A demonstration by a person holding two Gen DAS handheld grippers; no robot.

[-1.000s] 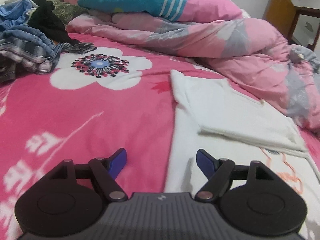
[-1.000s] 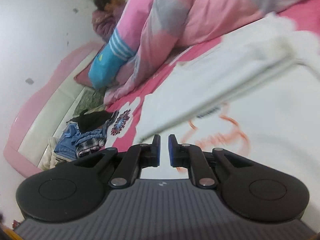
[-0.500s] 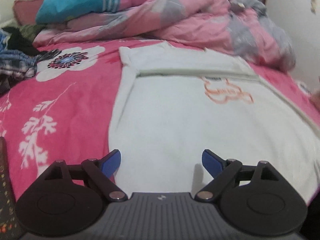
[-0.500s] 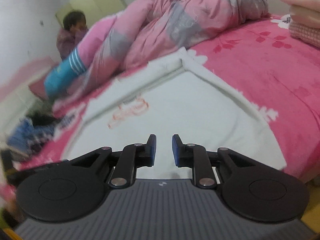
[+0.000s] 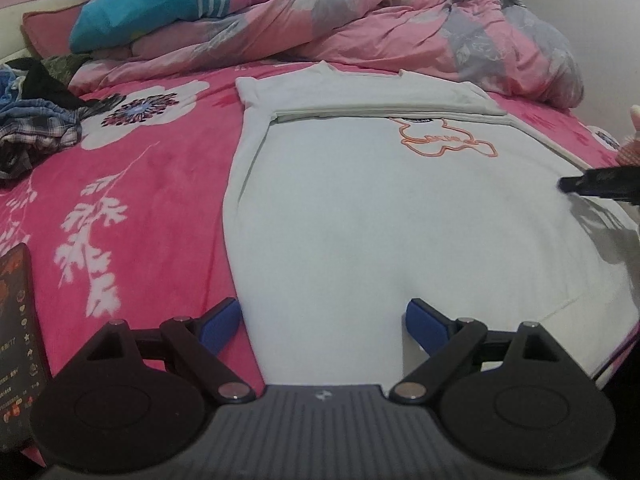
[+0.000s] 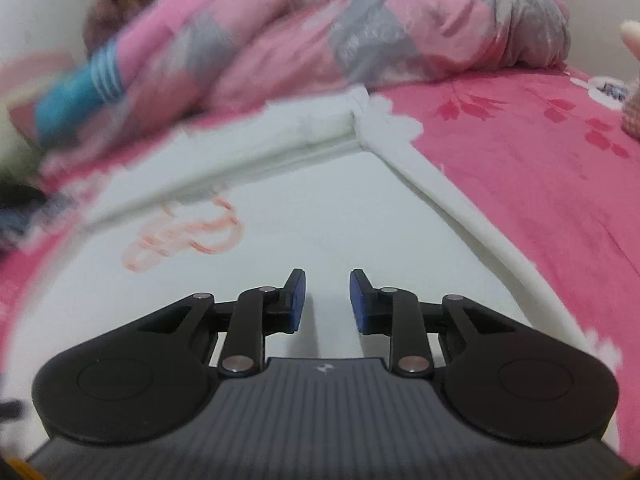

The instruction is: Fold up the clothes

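A heap of clothes (image 5: 36, 120) is seen at the left of the bed (image 5: 132, 184). The white T-shirt (image 5: 380, 208) is spread flat beside it — sleeves folded in. The left gripper (image 5: 322, 322) is held above its hem, jaws just opened wide and empty; the right gripper (image 6: 326, 300) — jaws just parted slightly, gripping nothing.

Shirt (image 5: 360, 208) lies on bedspread (image 5: 160, 200), quilt (image 5: 360, 32) behind it.
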